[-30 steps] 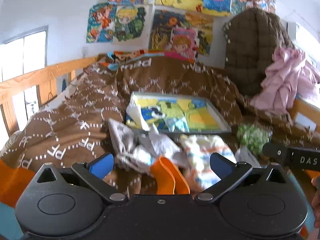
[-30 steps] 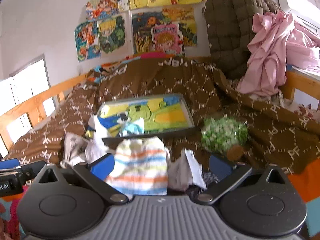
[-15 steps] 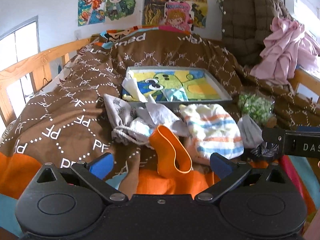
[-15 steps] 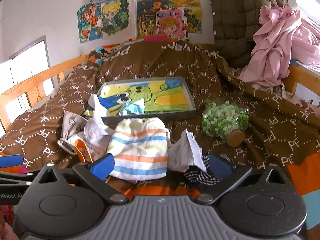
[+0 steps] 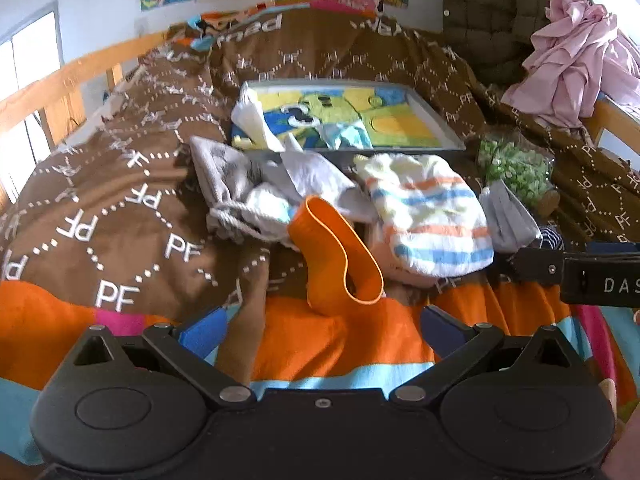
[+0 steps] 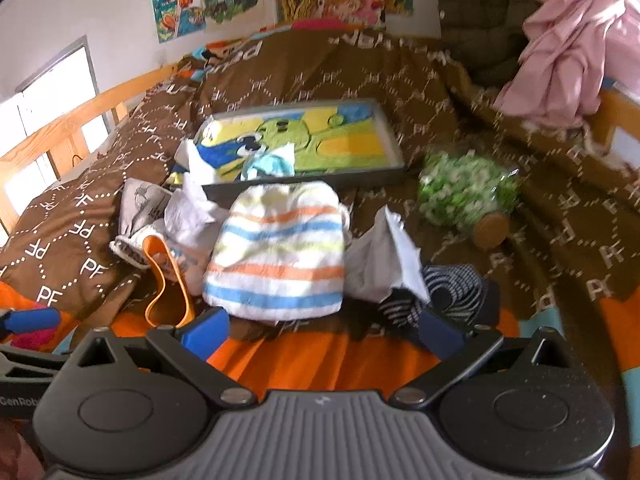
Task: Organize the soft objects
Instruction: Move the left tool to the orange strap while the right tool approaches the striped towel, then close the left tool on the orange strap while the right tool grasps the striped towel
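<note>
The left gripper (image 5: 322, 326) is spread wide with nothing between its blue pads (image 5: 204, 326). It hangs above the orange band of the bedspread (image 5: 340, 344). Directly ahead of the gap between the fingers, an orange loop band (image 5: 338, 254) stands on edge on the spread. Beyond it and toward the left finger lies a grey drawstring pouch (image 5: 228, 184), with crumpled white cloths (image 5: 316, 178) touching it. Ahead of the right finger lies a striped towel (image 5: 428, 216), folded into a pad with orange, blue and yellow stripes. A grey cloth (image 5: 506, 216) sits just beside the towel on its outer side.

The right gripper (image 6: 322, 330) is also fully parted and empty. The striped towel (image 6: 280, 256) lies just ahead of its left finger and centre gap. A crumpled white-grey cloth (image 6: 384, 256) lies ahead of the right finger, touching the towel. A dark striped sock (image 6: 444, 292) lies partly under that cloth, immediately in front of the right pad (image 6: 438, 334). The orange loop band (image 6: 166, 280) is outboard of the left finger.

Farther ahead of both grippers sits a shallow grey tray (image 6: 396, 148) lined with a cartoon mat; a white cloth and a light-blue cloth (image 6: 268, 162) rest in its near left part. A green plush item (image 6: 464, 192) with a cork-like end lies beside the tray, ahead of and outboard of the right finger. The other gripper's arm (image 5: 580, 276) enters the left view from the right edge.
</note>
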### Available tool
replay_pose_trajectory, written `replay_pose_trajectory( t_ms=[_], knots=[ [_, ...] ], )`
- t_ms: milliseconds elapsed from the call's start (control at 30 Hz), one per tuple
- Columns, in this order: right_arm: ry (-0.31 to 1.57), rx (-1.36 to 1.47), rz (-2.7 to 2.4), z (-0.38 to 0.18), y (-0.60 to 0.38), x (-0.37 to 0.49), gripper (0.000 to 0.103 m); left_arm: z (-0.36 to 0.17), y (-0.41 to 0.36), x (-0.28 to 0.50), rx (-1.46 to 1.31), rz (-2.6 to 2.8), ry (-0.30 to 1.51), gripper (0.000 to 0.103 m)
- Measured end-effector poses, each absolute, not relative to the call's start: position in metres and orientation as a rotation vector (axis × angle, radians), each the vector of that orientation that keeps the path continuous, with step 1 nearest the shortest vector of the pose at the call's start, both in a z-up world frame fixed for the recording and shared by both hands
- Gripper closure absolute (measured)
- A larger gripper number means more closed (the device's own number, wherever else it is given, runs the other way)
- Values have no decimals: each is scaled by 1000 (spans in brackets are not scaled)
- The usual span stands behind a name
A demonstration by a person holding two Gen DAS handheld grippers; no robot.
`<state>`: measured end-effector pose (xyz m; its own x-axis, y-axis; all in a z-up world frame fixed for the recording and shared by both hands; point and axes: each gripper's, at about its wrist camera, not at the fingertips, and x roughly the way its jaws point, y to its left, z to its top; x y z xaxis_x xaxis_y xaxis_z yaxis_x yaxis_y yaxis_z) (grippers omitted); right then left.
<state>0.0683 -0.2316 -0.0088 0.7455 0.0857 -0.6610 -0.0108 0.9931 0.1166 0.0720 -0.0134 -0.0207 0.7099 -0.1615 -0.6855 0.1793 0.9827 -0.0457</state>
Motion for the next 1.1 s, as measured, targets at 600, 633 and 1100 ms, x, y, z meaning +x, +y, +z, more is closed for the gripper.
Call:
replay_pose_trajectory(
  t_ms=[600, 633, 1100],
  knots=[
    [771, 25, 312, -26, -211, 145, 0, -54, -39, 106, 147, -211, 793, 9],
    [769, 27, 314, -27, -211, 149, 0, -56, -41, 108, 164, -198, 777, 10],
    [781, -19, 313, -45, -204, 175, 0, -70, -57, 119, 250, -226, 729, 41]
  ],
)
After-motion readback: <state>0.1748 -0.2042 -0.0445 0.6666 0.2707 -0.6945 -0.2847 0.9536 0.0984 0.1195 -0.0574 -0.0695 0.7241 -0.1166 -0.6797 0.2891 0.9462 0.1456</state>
